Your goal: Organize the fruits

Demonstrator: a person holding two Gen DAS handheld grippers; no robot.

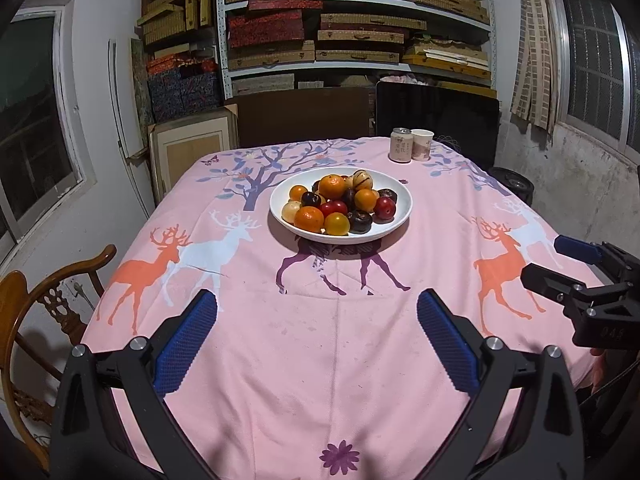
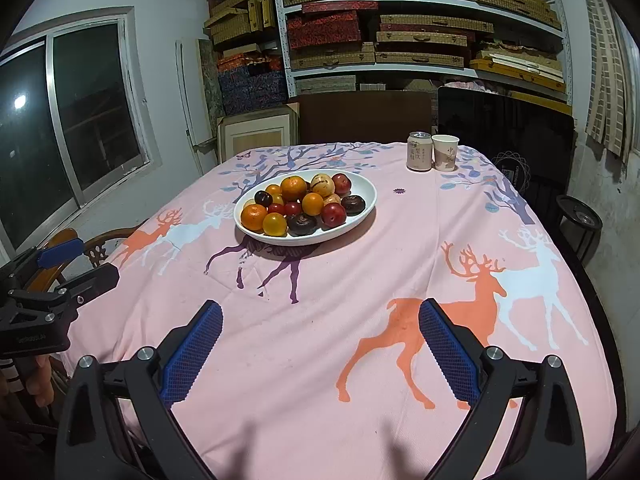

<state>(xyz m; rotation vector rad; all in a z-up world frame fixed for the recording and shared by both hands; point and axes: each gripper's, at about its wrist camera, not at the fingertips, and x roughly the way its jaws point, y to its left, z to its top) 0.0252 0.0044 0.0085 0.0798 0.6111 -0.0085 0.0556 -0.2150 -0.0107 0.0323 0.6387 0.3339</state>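
Both my left gripper point(image 1: 316, 304) and right gripper point(image 2: 320, 312) gape wide over bare tablecloth point(image 1: 320, 360), fruit plate point(image 1: 280, 216) well ahead, mid-table.

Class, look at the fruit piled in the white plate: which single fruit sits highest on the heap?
The large orange at the back-centre of the white plate tops the pile. It rests on other fruit, while the plums and smaller oranges lie lower around it.
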